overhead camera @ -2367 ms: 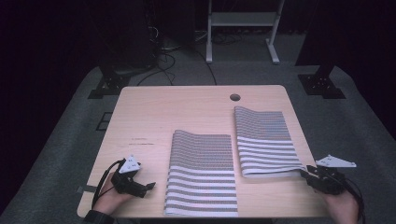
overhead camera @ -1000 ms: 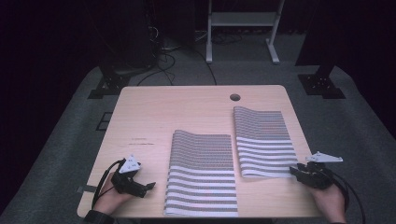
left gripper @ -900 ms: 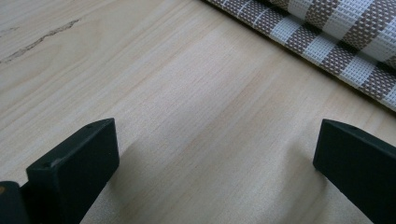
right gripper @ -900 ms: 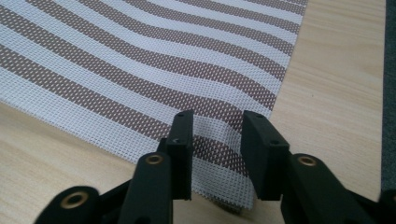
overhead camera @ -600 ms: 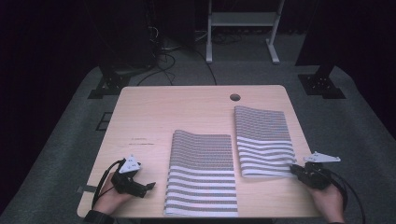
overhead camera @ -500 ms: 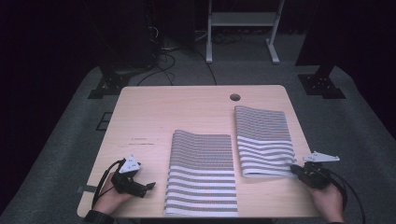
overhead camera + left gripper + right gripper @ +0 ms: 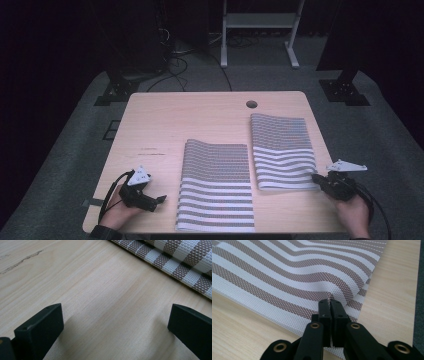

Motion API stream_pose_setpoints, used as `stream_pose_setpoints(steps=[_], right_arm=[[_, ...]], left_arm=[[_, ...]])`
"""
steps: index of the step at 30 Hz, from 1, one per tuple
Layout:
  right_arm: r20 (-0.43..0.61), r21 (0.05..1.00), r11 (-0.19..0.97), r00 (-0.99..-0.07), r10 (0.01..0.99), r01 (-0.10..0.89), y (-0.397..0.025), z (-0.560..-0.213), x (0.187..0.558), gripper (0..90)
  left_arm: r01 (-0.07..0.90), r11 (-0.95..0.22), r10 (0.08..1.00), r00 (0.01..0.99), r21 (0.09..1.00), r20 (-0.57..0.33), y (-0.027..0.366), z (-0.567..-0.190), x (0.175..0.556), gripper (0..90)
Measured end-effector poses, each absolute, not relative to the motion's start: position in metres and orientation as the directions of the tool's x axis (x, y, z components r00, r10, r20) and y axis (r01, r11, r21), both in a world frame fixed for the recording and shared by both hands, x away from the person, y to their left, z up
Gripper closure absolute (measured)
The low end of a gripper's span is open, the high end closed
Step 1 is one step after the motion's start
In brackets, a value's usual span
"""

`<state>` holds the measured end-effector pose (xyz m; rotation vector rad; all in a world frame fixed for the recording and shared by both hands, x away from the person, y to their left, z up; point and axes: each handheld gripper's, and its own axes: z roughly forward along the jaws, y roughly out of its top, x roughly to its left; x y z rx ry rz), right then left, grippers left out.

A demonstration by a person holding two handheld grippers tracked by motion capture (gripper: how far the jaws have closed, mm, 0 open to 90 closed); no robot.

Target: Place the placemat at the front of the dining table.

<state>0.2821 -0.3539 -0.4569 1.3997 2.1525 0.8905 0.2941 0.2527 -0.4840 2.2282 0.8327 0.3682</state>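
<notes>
Two striped woven placemats lie flat on the pale wooden tabletop (image 7: pixel 165 125), side by side but apart; the right placemat (image 7: pixel 282 150) sits nearer the far right of the tabletop, the left placemat (image 7: pixel 216 185) nearer the person's edge, its near border reaching almost to that edge. The right gripper (image 7: pixel 320 178) is at the near right corner of the right placemat — in the right gripper view its fingers (image 7: pixel 324 311) are pressed together on the mesh of the right placemat (image 7: pixel 287 282), and the weave puckers and rises slightly just ahead of them; the corner is pinched between them. The person's right hand (image 7: pixel 352 212) holds that gripper from the near right corner of the tabletop. The left gripper (image 7: pixel 159 199) rests low over bare wood just left of the left placemat, near the front edge; its fingers (image 7: pixel 40 327) stand wide apart with nothing between them, and in the left gripper view the border of the left placemat (image 7: pixel 175 262) runs across the upper right, apart from the fingers. The left hand (image 7: pixel 120 207) grips it from below.
</notes>
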Motion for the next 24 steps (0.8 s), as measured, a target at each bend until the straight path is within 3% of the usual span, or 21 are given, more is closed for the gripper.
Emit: stream_pose_setpoints(steps=[14, 24], right_arm=[[-0.044, 0.763, 0.316, -0.443, 0.896, 0.563, -0.337, -0.427, 0.276, 88.1], [-0.05, 0.799, 0.317, -0.468, 0.882, 0.511, -0.327, -0.411, 0.279, 88.2]], left_arm=[[0.441, -0.539, 0.647, 0.762, 0.717, 0.017, 0.25, -0.482, 0.294, 0.0], [0.409, -0.469, 0.651, 0.759, 0.783, -0.007, 0.251, -0.469, 0.293, 0.0]])
